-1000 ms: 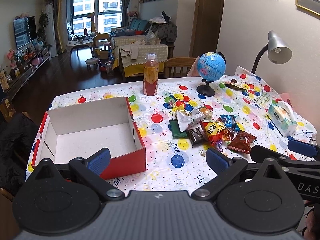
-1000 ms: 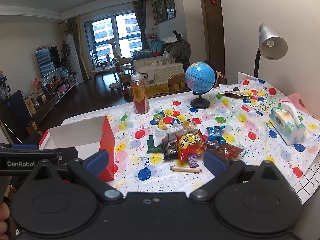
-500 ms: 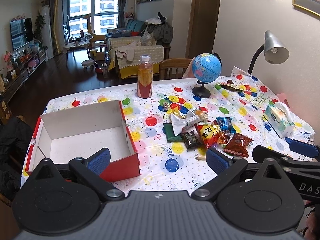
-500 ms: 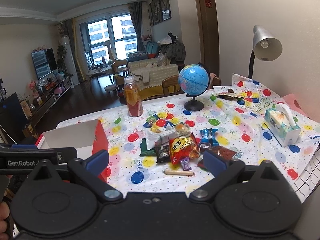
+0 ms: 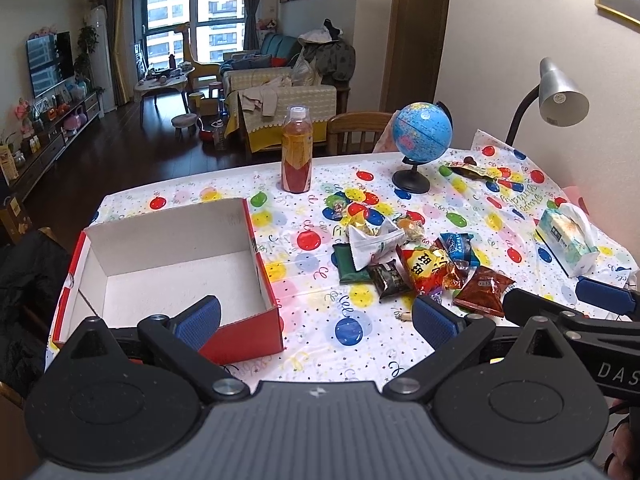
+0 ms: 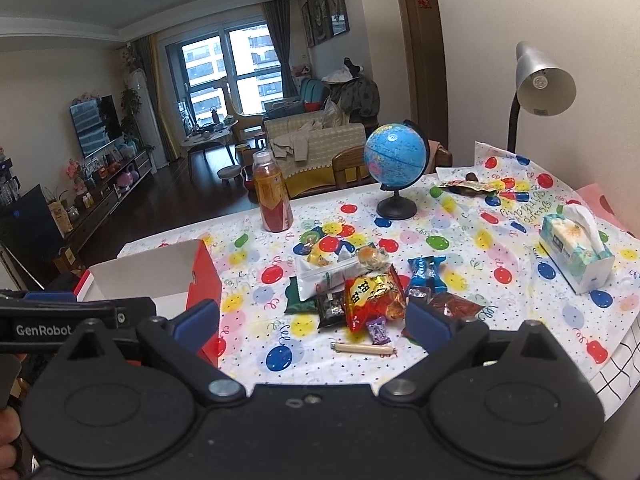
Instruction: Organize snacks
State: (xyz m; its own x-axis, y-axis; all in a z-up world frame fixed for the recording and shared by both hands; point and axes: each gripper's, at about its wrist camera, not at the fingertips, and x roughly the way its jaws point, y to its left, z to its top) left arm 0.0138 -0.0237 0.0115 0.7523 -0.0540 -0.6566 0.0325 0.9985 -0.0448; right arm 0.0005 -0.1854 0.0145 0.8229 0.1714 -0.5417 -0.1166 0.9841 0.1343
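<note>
A pile of snack packets [image 5: 416, 260] lies in the middle of the balloon-print tablecloth; it also shows in the right wrist view [image 6: 360, 292]. An empty red box with a white inside [image 5: 256, 264] stands to its left, and its corner shows in the right wrist view [image 6: 204, 276]. A thin wrapped stick [image 6: 364, 348] lies in front of the pile. My left gripper [image 5: 316, 320] is open and empty above the table's near edge, between box and pile. My right gripper [image 6: 312, 320] is open and empty just short of the pile.
A juice bottle [image 5: 296, 156], a blue globe [image 5: 420, 136] and a desk lamp [image 5: 560, 96] stand at the back. A tissue pack [image 5: 568, 240] lies at the right. Another snack wrapper [image 5: 468, 170] lies at the far right. A chair back [image 5: 356, 130] is behind the table.
Both grippers have pulled back and up a little, so the table looks farther away. Both stay open. Nothing on the table has moved.
</note>
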